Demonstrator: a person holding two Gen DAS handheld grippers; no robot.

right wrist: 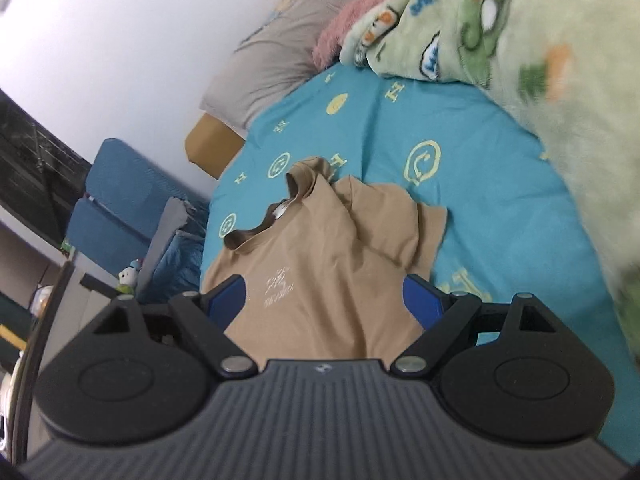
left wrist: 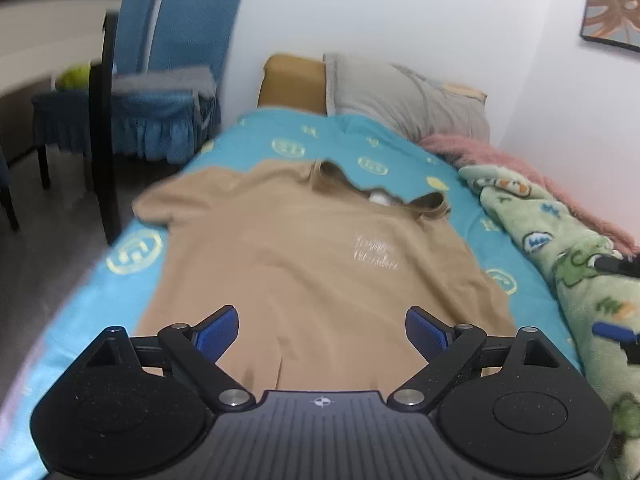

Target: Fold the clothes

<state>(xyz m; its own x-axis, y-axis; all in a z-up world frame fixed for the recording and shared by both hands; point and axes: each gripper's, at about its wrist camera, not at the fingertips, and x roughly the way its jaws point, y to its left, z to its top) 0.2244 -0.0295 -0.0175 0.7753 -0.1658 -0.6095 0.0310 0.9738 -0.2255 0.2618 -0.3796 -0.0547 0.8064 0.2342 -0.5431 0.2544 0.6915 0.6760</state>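
The tan T-shirt [left wrist: 304, 256] lies face up in the middle of the left wrist frame, spread on the bed [left wrist: 132, 280] with its pale chest print showing and its collar toward the upper centre. No fold looks made: the body is open and flat, one sleeve reaches toward the left edge of the bed, and in the right wrist view the other sleeve [right wrist: 424, 232] is rumpled. So the folding seems barely begun. The left gripper [left wrist: 322, 332] and right gripper [right wrist: 324, 300] each hover over the hem end, fingers wide apart and empty. A green patterned blanket [left wrist: 576, 264] lies at the right.
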